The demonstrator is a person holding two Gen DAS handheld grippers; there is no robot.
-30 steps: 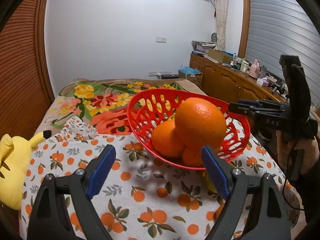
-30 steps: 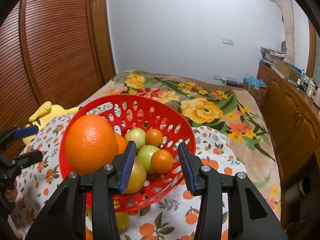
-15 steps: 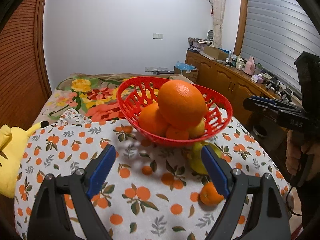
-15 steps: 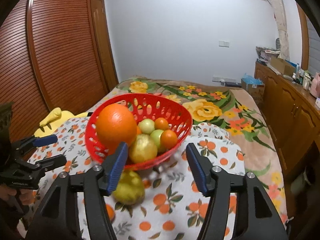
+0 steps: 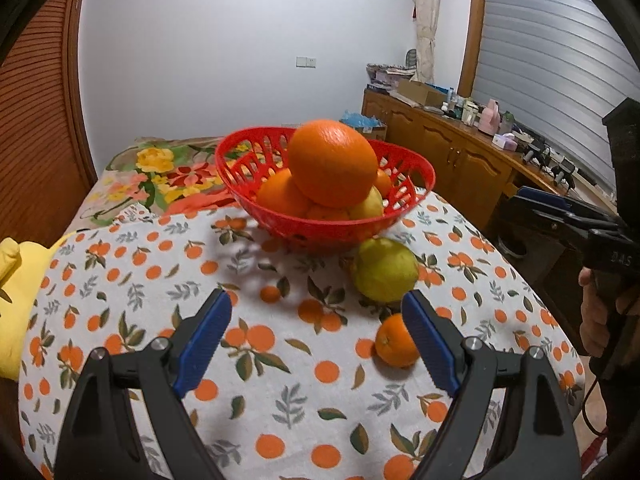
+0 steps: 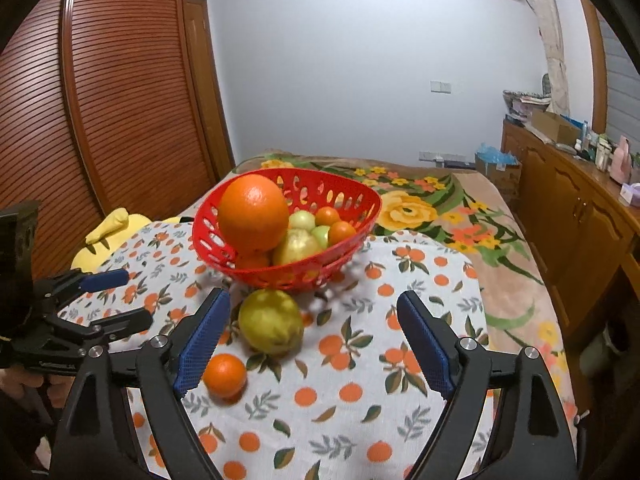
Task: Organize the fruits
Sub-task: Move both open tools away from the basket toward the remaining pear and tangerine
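1. The left gripper (image 5: 316,344) is hovering over the tablecloth (image 5: 280,412) with its blue pads spread wide and nothing between them.
2. The right gripper (image 6: 312,340) is hanging above the same cloth, its pads also standing wide apart and gripping nothing.
3. In the left wrist view, a small orange (image 5: 394,342) is lying on the cloth at about 3 o'clock from the left gripper's centre, just beside the right-hand pad; whether they are touching, I cannot tell.
4. A yellow-green pear (image 5: 384,270) is sitting at about 1 o'clock, just behind the small orange and just in front of the basket.
5. The red basket (image 5: 340,230) is standing at 12 o'clock, farther back on the cloth, holding a heap of fruit.
6. A big orange (image 5: 332,162) is resting on top of that heap, rising above the rim.
7. In the right wrist view, smaller green and orange fruits (image 6: 320,224) are lying behind it inside the basket.
8. A yellow plush toy (image 5: 16,280) is lying at 9 o'clock beside the cloth.
9. A flowered blanket (image 6: 432,208) is stretching away behind the basket.
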